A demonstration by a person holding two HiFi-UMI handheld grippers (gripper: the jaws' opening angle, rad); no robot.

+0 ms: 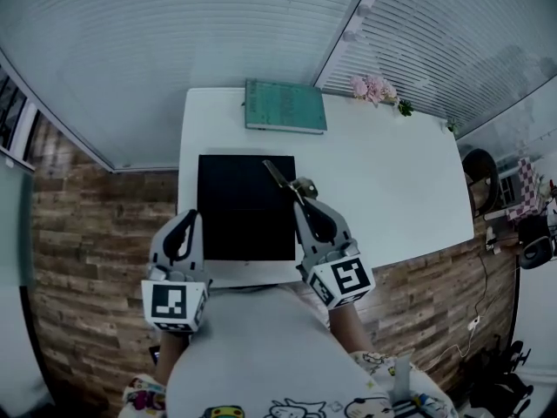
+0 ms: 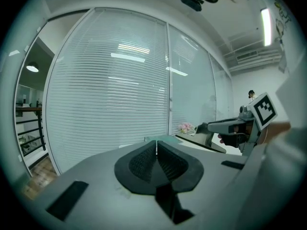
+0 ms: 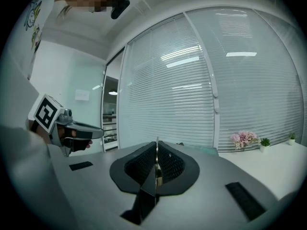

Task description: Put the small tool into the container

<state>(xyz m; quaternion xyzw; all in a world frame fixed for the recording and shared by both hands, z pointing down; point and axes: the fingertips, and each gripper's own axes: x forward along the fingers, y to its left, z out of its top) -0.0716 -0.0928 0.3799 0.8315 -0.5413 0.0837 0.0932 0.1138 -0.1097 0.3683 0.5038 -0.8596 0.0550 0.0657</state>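
Jaws of the right gripper [image 3: 157, 152] are closed on the small tool [image 3: 157, 174], which shows in the right gripper view as a thin bright metal strip held edge-on between the ribbed pads. In the head view the tool sticks out past the jaw tips toward the upper left, over the upper right corner of the black container [image 1: 235, 225] near the middle of the frame. The container lies on a white table [image 1: 392, 190]. The left gripper [image 2: 157, 150] sits at the container's lower left edge, its jaws pressed together on nothing.
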